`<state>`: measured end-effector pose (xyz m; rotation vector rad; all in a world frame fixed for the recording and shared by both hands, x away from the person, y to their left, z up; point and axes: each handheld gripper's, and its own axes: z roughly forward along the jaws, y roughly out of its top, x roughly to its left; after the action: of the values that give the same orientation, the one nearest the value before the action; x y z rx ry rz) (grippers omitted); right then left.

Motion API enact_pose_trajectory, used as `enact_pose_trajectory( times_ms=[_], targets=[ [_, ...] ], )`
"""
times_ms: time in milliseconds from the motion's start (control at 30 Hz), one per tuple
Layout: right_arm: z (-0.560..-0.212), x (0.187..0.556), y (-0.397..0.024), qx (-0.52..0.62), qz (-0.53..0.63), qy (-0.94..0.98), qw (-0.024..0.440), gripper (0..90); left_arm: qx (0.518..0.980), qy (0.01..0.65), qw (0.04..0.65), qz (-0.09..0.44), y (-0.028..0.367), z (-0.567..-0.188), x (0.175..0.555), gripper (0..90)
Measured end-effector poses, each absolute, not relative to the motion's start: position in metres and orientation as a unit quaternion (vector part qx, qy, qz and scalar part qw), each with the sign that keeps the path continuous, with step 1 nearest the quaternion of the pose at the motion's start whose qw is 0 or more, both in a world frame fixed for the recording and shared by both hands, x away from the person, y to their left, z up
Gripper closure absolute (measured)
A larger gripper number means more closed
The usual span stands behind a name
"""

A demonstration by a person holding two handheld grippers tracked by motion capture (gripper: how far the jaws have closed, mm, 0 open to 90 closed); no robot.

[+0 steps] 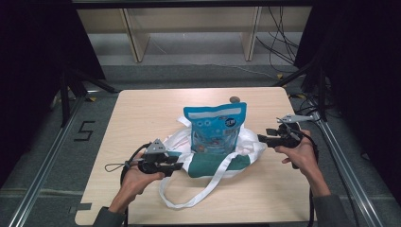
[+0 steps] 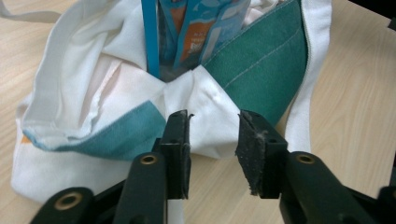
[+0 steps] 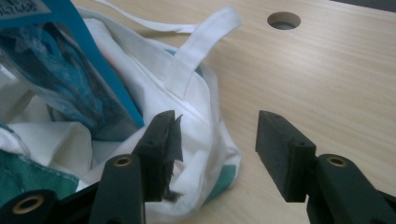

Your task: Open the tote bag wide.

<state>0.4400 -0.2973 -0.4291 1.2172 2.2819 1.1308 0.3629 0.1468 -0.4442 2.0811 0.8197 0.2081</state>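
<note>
A white and green cloth tote bag [image 1: 208, 166] lies slumped in the middle of the wooden table [image 1: 142, 113]. A blue snack pouch [image 1: 215, 126] stands upright inside it. My left gripper [image 1: 177, 161] is at the bag's left side, open, with its pads off the cloth. In the left gripper view, the left gripper [image 2: 214, 126] points at a white fold of the bag [image 2: 261, 60] below the pouch [image 2: 196, 32]. My right gripper [image 1: 261, 138] is at the bag's right edge, open. In the right gripper view, the right gripper [image 3: 217, 126] hangs over the bag's rim [image 3: 140, 60], with the pouch [image 3: 60, 60] to the left.
A long white strap [image 1: 198, 194] loops from the bag toward the table's front edge. A second strap [image 3: 196, 51] lies on the bag's far side. A round hole [image 1: 234, 100] sits in the tabletop behind the pouch. Wooden shelving and cables stand beyond the table.
</note>
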Motion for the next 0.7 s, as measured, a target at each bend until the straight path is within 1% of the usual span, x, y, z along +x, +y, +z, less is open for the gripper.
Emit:
enact_pose_trajectory(
  times_ms=[67, 100, 133, 167, 200, 233, 300, 367, 400, 467, 533, 567, 600, 700],
  targets=[
    [-0.431, 0.436, -0.301, 0.423, 0.391, 0.800, 0.166, 46.0, 0.827, 0.332, 0.444, 0.086, 0.148, -0.445, 0.359, 58.4],
    [-0.431, 0.434, -0.301, 0.426, 0.392, 0.799, 0.164, 45.3, 0.837, 0.321, 0.434, 0.092, 0.151, -0.444, 0.358, 56.0],
    [-0.431, 0.432, -0.302, 0.428, 0.391, 0.797, 0.169, 44.7, 0.830, 0.337, 0.436, 0.089, 0.152, -0.445, 0.355, 53.0],
    [-0.431, 0.429, -0.303, 0.429, 0.391, 0.799, 0.160, 44.1, 0.823, 0.344, 0.443, 0.086, 0.151, -0.446, 0.353, 50.8],
    [-0.431, 0.428, -0.304, 0.423, 0.386, 0.802, 0.169, 43.9, 0.824, 0.344, 0.442, 0.089, 0.153, -0.446, 0.352, 49.3],
    [-0.432, 0.427, -0.303, 0.427, 0.392, 0.799, 0.160, 43.5, 0.828, 0.340, 0.435, 0.091, 0.155, -0.446, 0.350, 47.8],
    [-0.432, 0.423, -0.304, 0.422, 0.390, 0.801, 0.168, 42.5, 0.826, 0.345, 0.434, 0.100, 0.156, -0.448, 0.347, 44.7],
    [-0.432, 0.420, -0.304, 0.419, 0.391, 0.803, 0.165, 41.8, 0.825, 0.352, 0.430, 0.103, 0.158, -0.450, 0.343, 41.5],
    [-0.431, 0.417, -0.303, 0.425, 0.397, 0.799, 0.154, 41.4, 0.827, 0.353, 0.426, 0.104, 0.159, -0.450, 0.342, 39.3],
    [-0.432, 0.413, -0.301, 0.430, 0.411, 0.791, 0.142, 40.4, 0.827, 0.356, 0.421, 0.107, 0.161, -0.452, 0.338, 36.6],
    [-0.432, 0.410, -0.301, 0.432, 0.406, 0.793, 0.140, 39.8, 0.826, 0.360, 0.419, 0.110, 0.163, -0.454, 0.334, 35.2],
    [-0.432, 0.409, -0.304, 0.427, 0.400, 0.797, 0.148, 39.2, 0.824, 0.364, 0.420, 0.109, 0.164, -0.457, 0.332, 34.3],
    [-0.433, 0.409, -0.303, 0.426, 0.407, 0.796, 0.138, 38.2, 0.826, 0.365, 0.415, 0.110, 0.166, -0.458, 0.329, 33.6],
    [-0.437, 0.405, -0.304, 0.433, 0.399, 0.796, 0.142, 37.6, 0.827, 0.365, 0.412, 0.116, 0.171, -0.461, 0.325, 31.1]
  ],
)
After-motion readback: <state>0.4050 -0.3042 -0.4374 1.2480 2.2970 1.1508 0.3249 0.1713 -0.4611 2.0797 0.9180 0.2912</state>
